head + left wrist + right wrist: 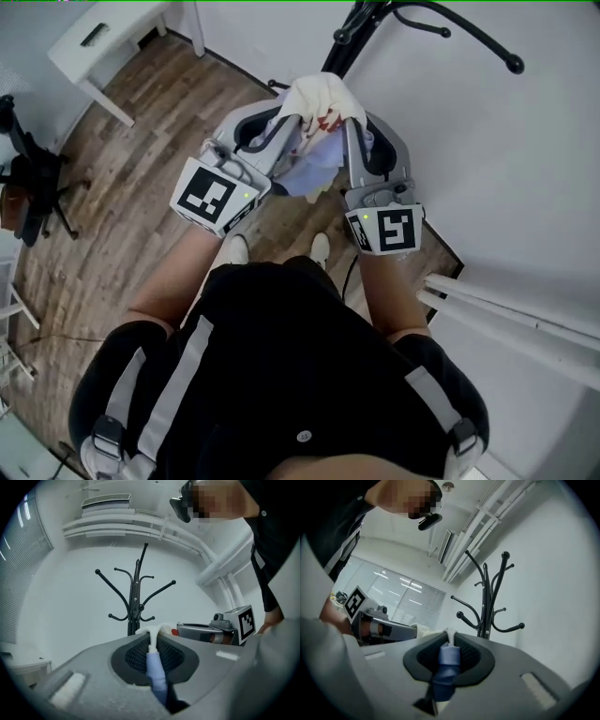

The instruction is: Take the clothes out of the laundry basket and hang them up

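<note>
White-and-blue cloth garment [322, 112]: bunched between both claws, raised in front of the person.
Left claw [152, 639]: clamped on a garment fold.
Right claw [450, 644]: likewise clamped on it.
Risk: thin pinched folds could slip free, and bunched cloth may miss a hook.
Surroundings: black metal coat stand [490, 597] ahead of both claws, with nothing between.

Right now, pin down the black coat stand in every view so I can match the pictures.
Head view: the coat stand is at the top edge, right of centre, just beyond the raised garment.
Left gripper view: upright near the centre.
Right gripper view: right of centre.
Shared landmark: the garment, low in front of the stand in both gripper views.
</note>
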`<state>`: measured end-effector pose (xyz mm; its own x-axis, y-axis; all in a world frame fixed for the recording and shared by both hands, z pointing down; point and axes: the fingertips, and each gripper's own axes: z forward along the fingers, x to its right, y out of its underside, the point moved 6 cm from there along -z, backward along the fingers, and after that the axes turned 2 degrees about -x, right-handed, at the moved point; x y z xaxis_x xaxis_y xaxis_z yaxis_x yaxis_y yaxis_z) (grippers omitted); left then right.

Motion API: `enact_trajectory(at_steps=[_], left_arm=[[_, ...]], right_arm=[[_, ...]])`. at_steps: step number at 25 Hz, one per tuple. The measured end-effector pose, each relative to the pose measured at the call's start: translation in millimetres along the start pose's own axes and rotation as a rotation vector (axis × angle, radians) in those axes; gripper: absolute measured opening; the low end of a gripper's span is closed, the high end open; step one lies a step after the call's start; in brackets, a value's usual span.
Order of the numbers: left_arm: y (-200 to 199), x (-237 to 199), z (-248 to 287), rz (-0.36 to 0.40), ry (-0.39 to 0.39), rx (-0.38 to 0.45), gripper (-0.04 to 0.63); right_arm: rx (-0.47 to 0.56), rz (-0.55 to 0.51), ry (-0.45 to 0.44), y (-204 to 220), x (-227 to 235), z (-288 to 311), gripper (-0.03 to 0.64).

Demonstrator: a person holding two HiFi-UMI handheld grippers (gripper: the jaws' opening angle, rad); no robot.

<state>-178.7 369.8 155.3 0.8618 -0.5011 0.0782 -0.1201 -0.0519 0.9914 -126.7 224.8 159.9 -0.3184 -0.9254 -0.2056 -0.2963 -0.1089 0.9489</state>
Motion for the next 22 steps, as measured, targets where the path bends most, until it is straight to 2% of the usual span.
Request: enact_trajectory(at_steps=[3, 7, 14, 22], left_arm=[[8.5, 5.9, -42.3, 0.014, 0.106, 0.027, 0.015], [-4.7, 2.5, -71.6, 0.041, 0.173, 0.074, 0.015], [-43.9, -9.9, -62.0, 0.072, 0.255, 0.113, 0.017], [-67.3, -12.4, -51.4, 0.114, 0.305, 0.146, 0.017]], right_arm=[[0.018, -0.04, 0.109, 1.0, -48.2, -25.2, 0.041], [0.039, -0.081, 0.185, -16.5, -79.7, -33.8, 0.041], [0.05, -0.129, 0.272, -55.4, -77.4, -21.9, 0.041], [0.066, -0.181, 0.309, -82.4, -78.6, -17.3, 0.041]])
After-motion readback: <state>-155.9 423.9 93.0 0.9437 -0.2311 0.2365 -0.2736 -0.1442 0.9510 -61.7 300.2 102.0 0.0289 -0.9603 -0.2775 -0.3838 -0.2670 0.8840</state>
